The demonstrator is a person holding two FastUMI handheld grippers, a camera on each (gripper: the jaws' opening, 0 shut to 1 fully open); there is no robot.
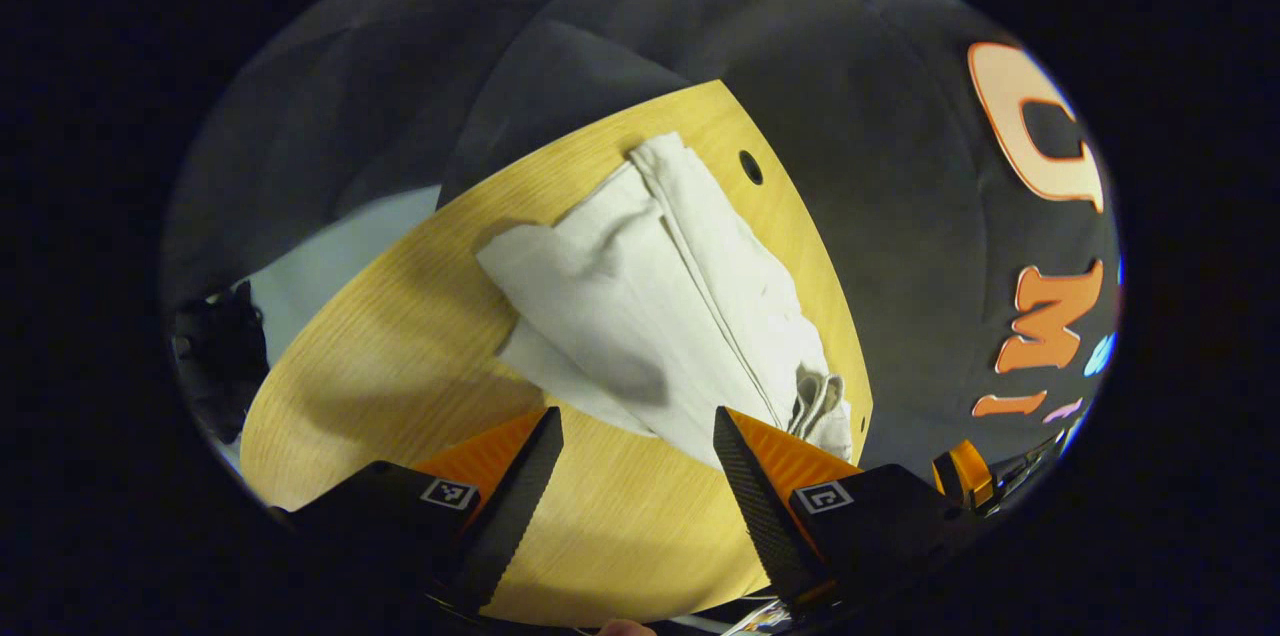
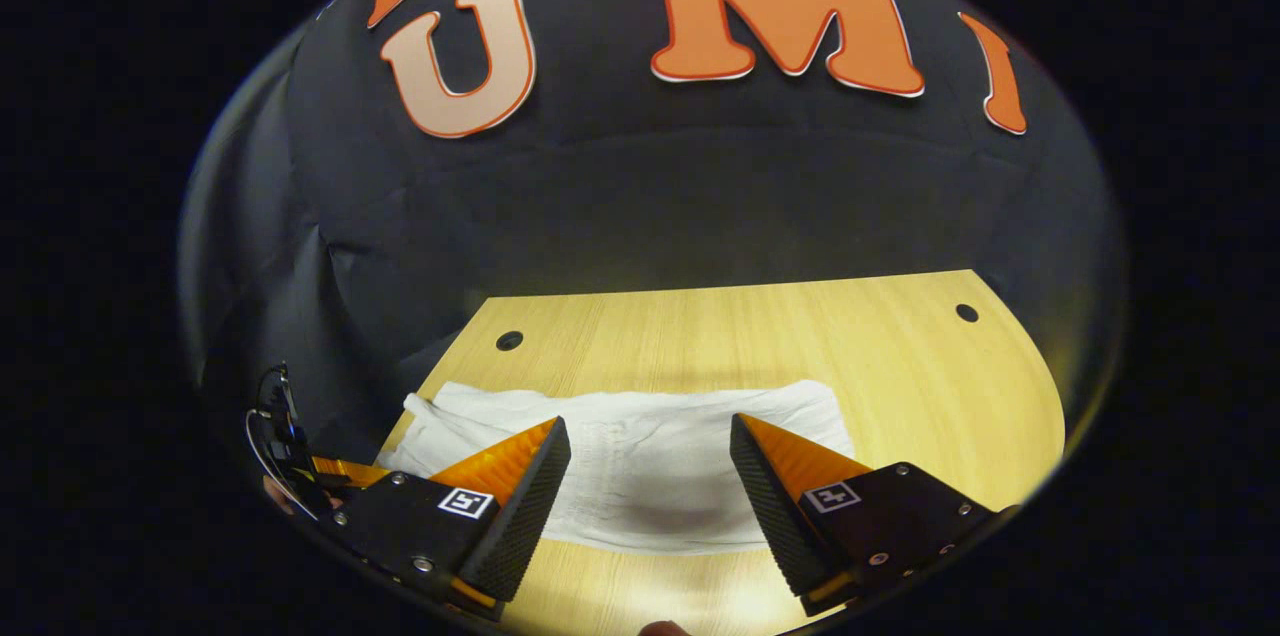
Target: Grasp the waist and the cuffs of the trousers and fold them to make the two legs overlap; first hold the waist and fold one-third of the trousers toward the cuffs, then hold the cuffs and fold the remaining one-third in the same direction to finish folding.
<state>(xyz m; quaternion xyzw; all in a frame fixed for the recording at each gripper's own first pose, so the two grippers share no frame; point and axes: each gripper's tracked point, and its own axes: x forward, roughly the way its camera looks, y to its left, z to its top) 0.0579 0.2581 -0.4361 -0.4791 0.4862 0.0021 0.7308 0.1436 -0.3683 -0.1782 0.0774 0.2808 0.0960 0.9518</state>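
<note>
The off-white cotton trousers (image 2: 640, 461) lie flat on the pale wooden bench (image 2: 900, 356), already doubled into a short, layered bundle with a thick edge at its left end. Both the left claw (image 1: 638, 461) and the right claw (image 2: 650, 471) hang spread above the near edge, pinching nothing. I judge the folding nearly or fully done; any next move calls for gripping an end and laying it over evenly.

No readable text besides the wall letters.
</note>
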